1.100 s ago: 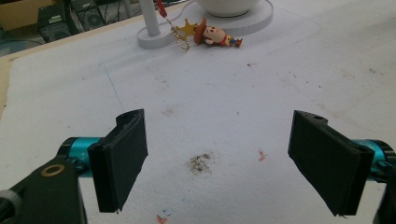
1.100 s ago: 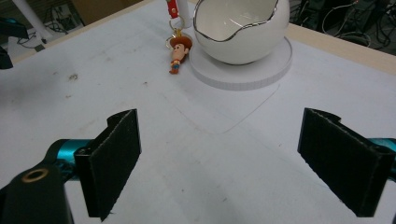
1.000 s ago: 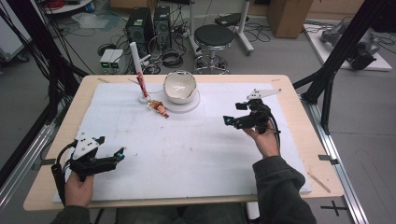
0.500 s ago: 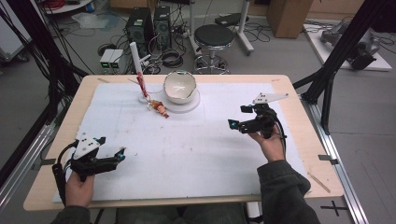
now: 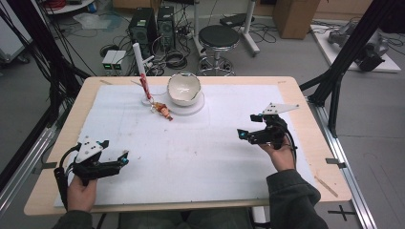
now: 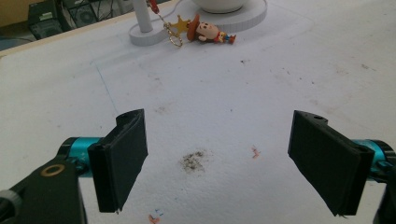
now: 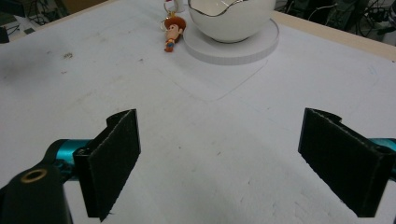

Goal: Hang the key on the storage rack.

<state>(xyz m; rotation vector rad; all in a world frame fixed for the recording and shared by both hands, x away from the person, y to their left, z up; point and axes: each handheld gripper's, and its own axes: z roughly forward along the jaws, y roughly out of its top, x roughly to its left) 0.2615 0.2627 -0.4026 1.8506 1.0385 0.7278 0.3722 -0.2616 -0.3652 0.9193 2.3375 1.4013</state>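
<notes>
the left gripper (image 5: 102, 162) is held low at the near left corner of the table (image 5: 305, 107), its jaws spread wide apart with nothing between them. the right gripper (image 5: 250, 135) is held a little farther in, on the right side, its jaws likewise wide apart and empty. both seem to be aimed toward the far middle, as if readied for a reach. the flat black pads (image 6: 122, 156) look matte and slightly rough. the white sheet (image 5: 210, 148) that covers the wooden table is seen to be scuffed and speckled with small stains. farther off, well apart from both grippers, a small cowboy figure keychain (image 5: 164, 111) is laid flat on the sheet, just beside a round white base (image 5: 199, 106). on that base a glossy white bowl (image 5: 184, 88) with a jagged rim is set. the keychain's ring appears to be linked to a thin white post (image 5: 141, 67) on a small disc.
</notes>
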